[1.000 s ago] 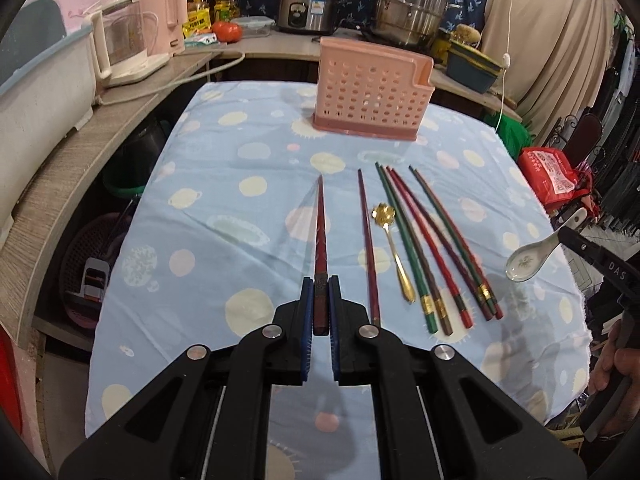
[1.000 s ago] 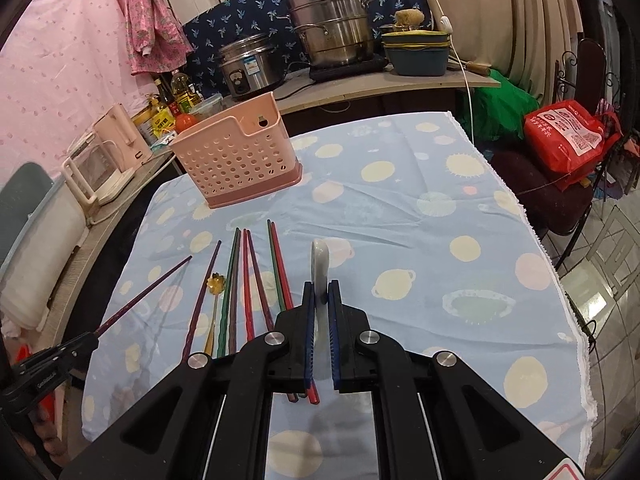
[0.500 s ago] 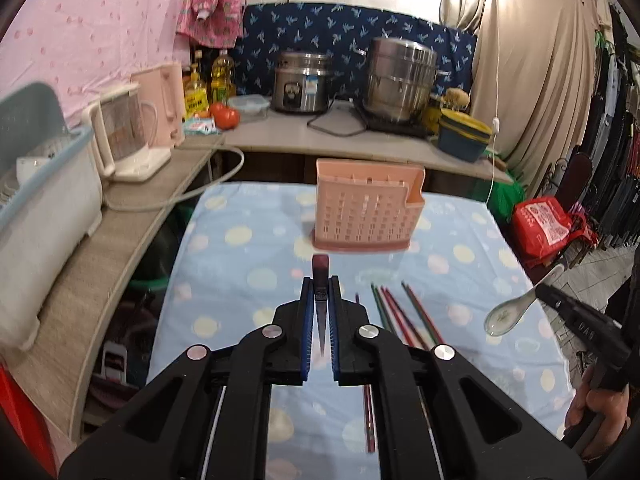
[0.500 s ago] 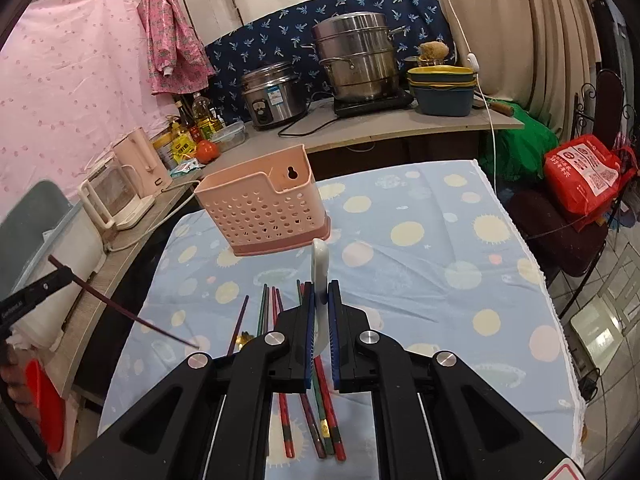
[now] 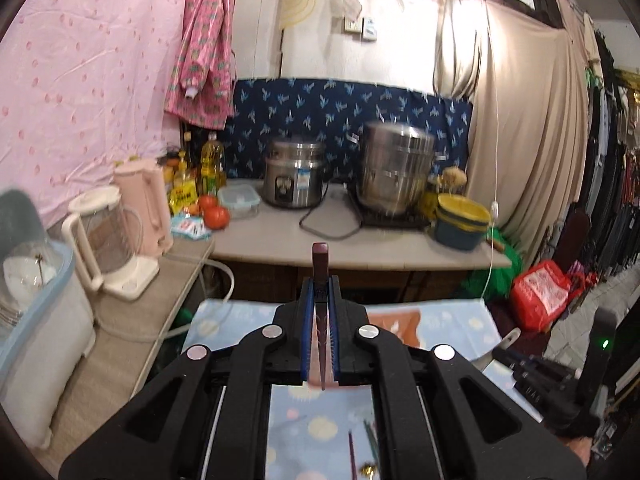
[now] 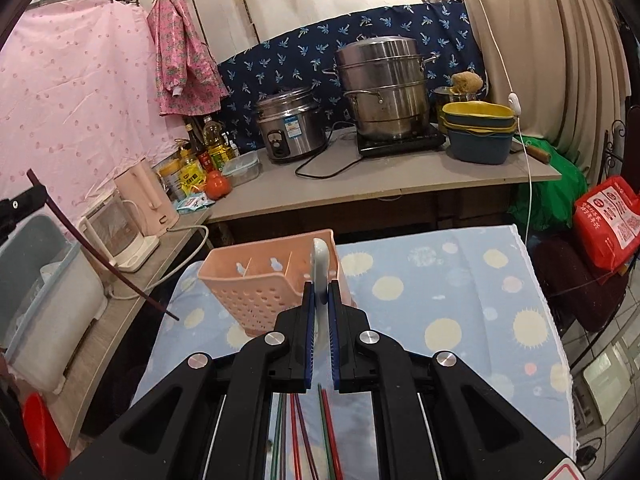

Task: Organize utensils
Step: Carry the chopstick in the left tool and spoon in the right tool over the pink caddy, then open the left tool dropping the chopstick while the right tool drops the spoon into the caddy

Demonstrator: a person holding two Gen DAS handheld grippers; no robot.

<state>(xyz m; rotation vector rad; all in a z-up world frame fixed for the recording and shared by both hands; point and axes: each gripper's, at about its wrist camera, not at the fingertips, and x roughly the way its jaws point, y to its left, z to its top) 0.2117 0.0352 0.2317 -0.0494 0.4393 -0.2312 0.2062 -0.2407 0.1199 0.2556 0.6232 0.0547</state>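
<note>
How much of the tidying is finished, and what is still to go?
Nothing looks filed yet: no utensils show in the pink basket. In hand: the left tongs grip a dark red chopstick, and the right tongs grip a white spoon, raised near the basket. Left: several chopsticks and a gold spoon lie on the tablecloth.

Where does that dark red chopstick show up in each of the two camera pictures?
Left wrist view: the dark red chopstick stands centre frame, clamped in the left gripper.
Right wrist view: it slants down at the far left, held above the counter's edge.
Shared landmark: the rice cooker on the back counter.
</note>
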